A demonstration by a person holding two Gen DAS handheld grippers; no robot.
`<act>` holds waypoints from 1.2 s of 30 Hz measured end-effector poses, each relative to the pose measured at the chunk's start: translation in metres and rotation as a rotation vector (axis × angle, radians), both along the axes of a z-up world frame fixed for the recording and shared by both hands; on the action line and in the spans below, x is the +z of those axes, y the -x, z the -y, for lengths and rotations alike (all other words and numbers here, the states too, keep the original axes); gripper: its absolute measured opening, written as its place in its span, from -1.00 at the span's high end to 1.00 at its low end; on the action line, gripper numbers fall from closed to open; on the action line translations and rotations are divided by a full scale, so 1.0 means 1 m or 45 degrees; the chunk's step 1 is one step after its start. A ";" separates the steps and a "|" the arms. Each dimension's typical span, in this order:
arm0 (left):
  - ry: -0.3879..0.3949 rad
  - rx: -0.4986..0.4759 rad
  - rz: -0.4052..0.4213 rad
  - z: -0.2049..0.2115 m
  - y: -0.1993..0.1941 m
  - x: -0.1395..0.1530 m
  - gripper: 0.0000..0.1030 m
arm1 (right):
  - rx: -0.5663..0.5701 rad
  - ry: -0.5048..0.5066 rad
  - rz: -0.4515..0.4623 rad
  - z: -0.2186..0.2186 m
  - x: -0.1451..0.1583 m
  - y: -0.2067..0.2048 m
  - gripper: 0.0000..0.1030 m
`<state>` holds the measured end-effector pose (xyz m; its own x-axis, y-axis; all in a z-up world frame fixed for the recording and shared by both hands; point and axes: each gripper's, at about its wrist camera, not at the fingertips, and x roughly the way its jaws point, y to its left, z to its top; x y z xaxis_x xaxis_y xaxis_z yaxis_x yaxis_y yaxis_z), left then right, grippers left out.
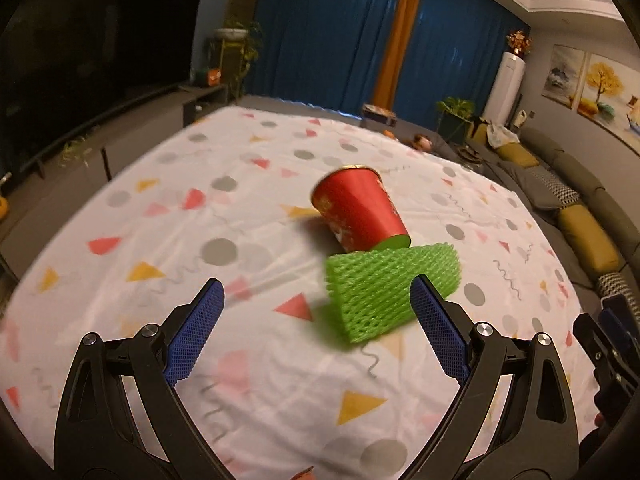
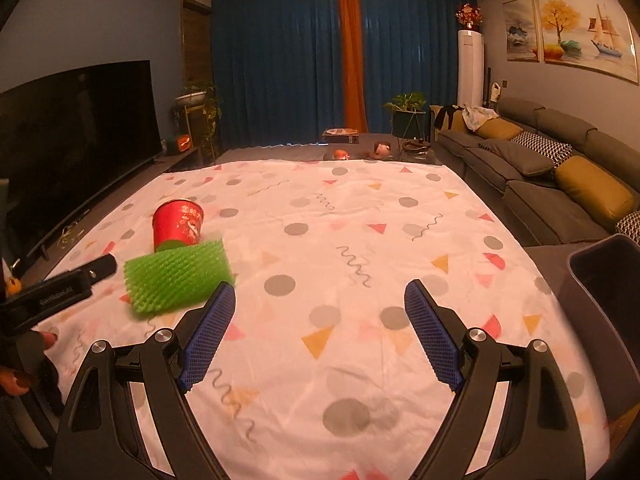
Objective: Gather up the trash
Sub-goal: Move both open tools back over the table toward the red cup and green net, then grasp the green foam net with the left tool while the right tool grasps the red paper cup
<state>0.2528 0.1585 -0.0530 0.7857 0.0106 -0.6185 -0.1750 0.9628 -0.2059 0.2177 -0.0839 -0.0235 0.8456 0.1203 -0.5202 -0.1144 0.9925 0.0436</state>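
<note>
A red paper cup [image 1: 358, 208] stands on the patterned white cloth [image 1: 224, 224], tilted, with a green foam fruit net [image 1: 384, 290] lying just in front of it and touching its base. My left gripper [image 1: 316, 304] is open and empty; the net lies just ahead of it, beside its right finger. In the right wrist view the cup [image 2: 178, 224] and net [image 2: 176, 278] lie at the left. My right gripper [image 2: 320, 304] is open and empty over bare cloth, to the right of the net. The left gripper's finger [image 2: 76, 276] shows at the left edge.
A dark grey bin [image 2: 600, 280] stands at the cloth's right edge. A grey sofa [image 2: 560, 176] with cushions runs along the right. A large TV [image 2: 76, 132] on a low stand is at the left. Plants and small items sit beyond the cloth's far edge.
</note>
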 end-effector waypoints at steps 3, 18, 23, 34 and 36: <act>0.011 -0.042 -0.040 0.007 -0.014 -0.010 -0.68 | -0.006 0.003 -0.002 0.000 -0.003 -0.007 -0.63; 0.156 -0.260 -0.103 0.017 -0.033 -0.031 0.94 | -0.034 -0.004 -0.029 0.007 -0.017 -0.015 -0.63; 0.185 -0.336 0.042 0.022 -0.010 -0.005 0.95 | -0.057 -0.006 -0.029 0.008 -0.018 -0.016 -0.63; -0.018 0.064 0.359 -0.014 0.036 0.049 0.95 | 0.046 -0.008 0.003 -0.028 -0.008 -0.031 -0.63; -0.019 0.124 0.324 -0.024 0.031 0.044 0.95 | 0.088 -0.023 -0.005 -0.044 -0.009 -0.041 -0.63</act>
<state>0.2218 0.1826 -0.0086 0.9107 0.1015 -0.4005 -0.2115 0.9472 -0.2410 0.2582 -0.0400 -0.0324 0.8330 0.1875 -0.5205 -0.1821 0.9813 0.0620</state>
